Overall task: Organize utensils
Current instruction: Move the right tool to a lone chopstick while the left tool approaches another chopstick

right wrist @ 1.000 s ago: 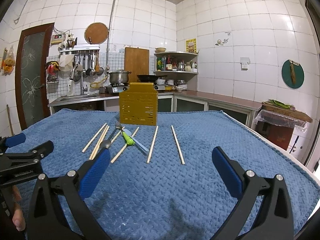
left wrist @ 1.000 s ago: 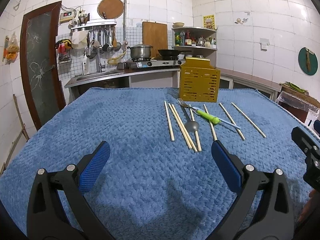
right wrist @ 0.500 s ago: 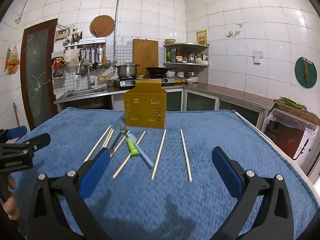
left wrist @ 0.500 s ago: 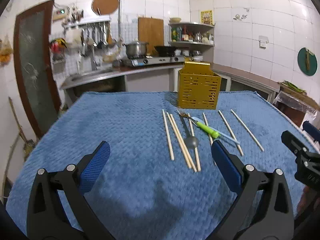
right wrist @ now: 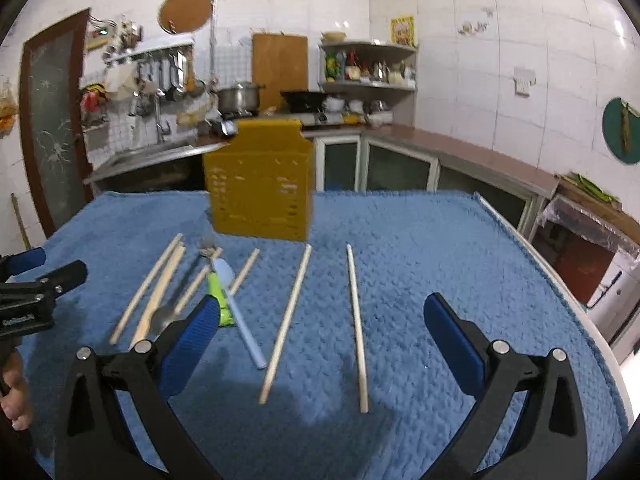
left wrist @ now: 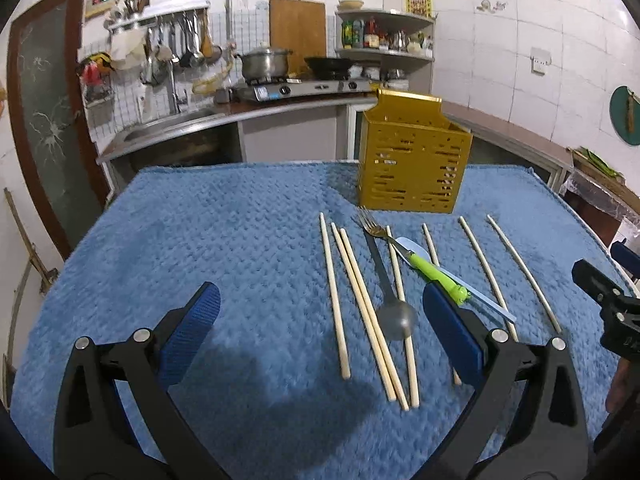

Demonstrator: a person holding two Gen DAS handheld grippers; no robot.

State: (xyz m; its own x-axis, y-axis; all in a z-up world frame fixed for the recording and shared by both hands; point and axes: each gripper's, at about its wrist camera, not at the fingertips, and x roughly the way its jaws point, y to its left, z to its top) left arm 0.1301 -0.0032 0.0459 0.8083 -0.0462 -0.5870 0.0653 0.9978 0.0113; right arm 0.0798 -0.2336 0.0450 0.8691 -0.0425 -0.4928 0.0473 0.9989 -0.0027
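Left wrist view: wooden chopsticks (left wrist: 335, 300), a steel fork (left wrist: 370, 236), a steel spoon (left wrist: 396, 320) and a green-handled tool (left wrist: 438, 276) lie mid-frame on the blue cloth (left wrist: 224, 248), below the yellow holder (left wrist: 414, 168). Left gripper (left wrist: 320, 326) and right gripper (right wrist: 320, 326) hover wide open, empty, touching nothing.

blue woven cloth (left wrist: 240, 240) | yellow slotted holder (left wrist: 412, 172) | green-handled utensil (left wrist: 436, 274) | blue claw pads (left wrist: 192, 332)

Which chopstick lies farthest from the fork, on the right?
The rightmost chopstick, lying alone on the blue cloth. It sits between the open right hand-held gripper's fingers, apart from the rest.
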